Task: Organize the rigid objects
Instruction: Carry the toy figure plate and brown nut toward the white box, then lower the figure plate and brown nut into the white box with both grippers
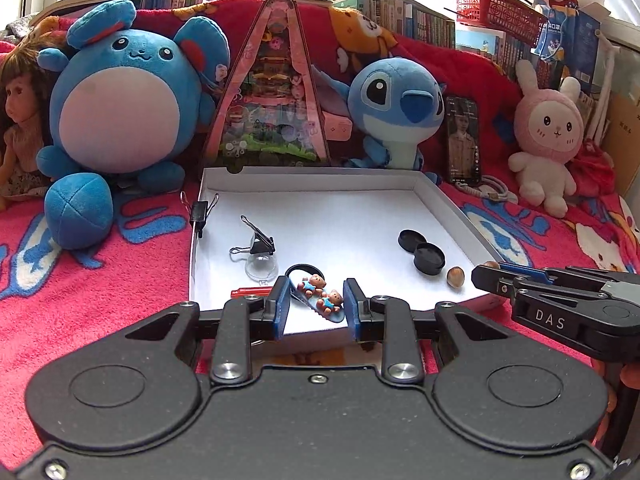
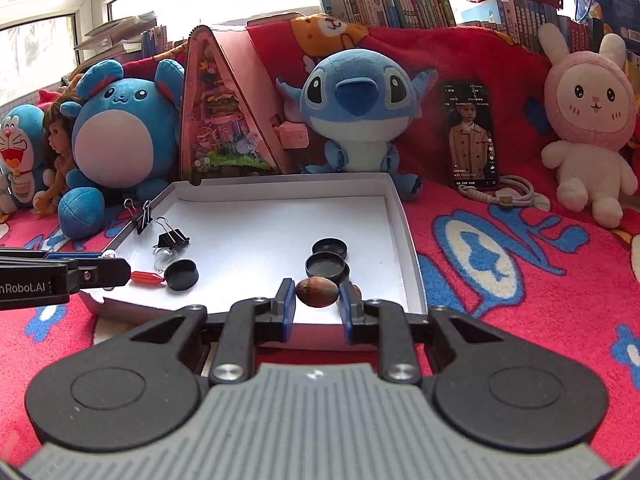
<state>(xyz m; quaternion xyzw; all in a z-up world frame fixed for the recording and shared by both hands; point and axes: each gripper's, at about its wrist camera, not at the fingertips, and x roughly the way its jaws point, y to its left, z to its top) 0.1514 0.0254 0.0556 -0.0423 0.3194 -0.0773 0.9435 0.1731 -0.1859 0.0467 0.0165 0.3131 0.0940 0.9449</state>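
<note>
A shallow white box lid [image 1: 312, 178] [image 2: 280, 190] lies on the red blanket. In the left wrist view my left gripper [image 1: 317, 304] is shut on a blue hair clip with two small bears [image 1: 322, 294] over the lid's near edge. In the right wrist view my right gripper [image 2: 317, 298] is shut on a brown nut [image 2: 317, 291] at the lid's near right corner. A second nut [image 1: 455, 277] lies in the lid. Inside are two black round caps [image 1: 421, 249] [image 2: 326, 262], a third black cap [image 2: 182, 275], a black binder clip [image 1: 260, 242] [image 2: 172, 236], a clear dome [image 1: 262, 267] and a red piece [image 1: 252, 291] [image 2: 146, 277].
Another binder clip [image 1: 199, 212] [image 2: 142, 216] is clipped on the lid's left wall. Plush toys [image 1: 120, 112] [image 1: 396, 108] [image 2: 588, 128], a doll [image 1: 18, 120], a pink triangular toy box [image 1: 272, 92] and a phone [image 1: 463, 140] [image 2: 472, 132] stand behind the lid.
</note>
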